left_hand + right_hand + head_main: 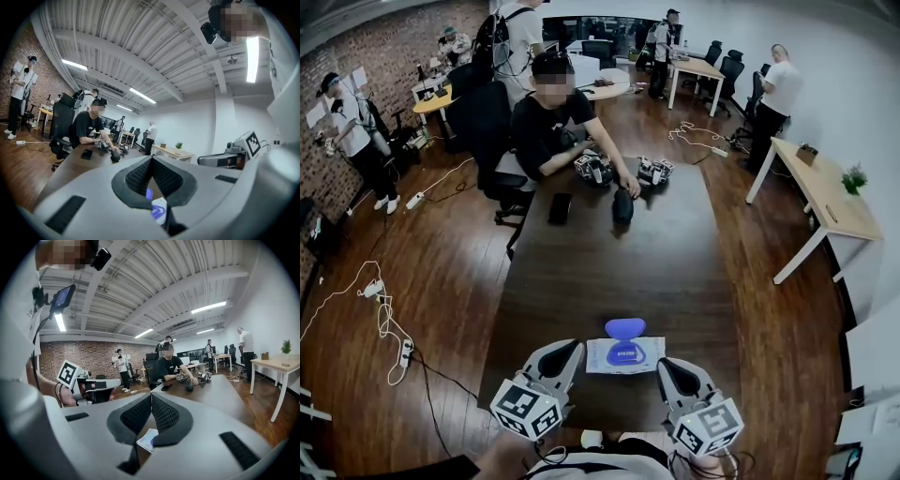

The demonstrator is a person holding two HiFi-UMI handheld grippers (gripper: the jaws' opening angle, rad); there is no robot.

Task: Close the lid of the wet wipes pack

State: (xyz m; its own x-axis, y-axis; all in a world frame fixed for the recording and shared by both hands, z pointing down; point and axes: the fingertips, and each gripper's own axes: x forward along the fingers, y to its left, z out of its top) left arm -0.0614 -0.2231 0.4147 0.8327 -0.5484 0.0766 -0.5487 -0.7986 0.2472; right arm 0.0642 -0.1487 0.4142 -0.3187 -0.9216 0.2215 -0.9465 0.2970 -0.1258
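Your two grippers sit lowest in the head view, each with its marker cube (528, 410) toward you. The left gripper (572, 347) and the right gripper (668, 363) point away over the dark table (581, 281). Between their tips, close to the table's near edge, lies the wet wipes pack (625, 355). It is flat, with its blue lid (624, 327) flipped open on the far side. Each tip is just beside one end of the pack (whether either touches it is unclear from up here). At the far end a seated person (548, 122) leans on the table, with a phone (560, 207) beside them.

Seen from the left gripper view, your jaws are pressed together at the tips with nothing between them. Below the pads, a corner of the pack (159, 212) and a sliver of the lid (149, 193) show on the table. The right gripper (206, 160) reaches in from the right.

Seen from the right gripper view, those jaws are likewise closed tip to tip and empty. One white corner of the pack (146, 440) peeks out beneath the pads, and the left gripper (112, 383) sits off to the left.
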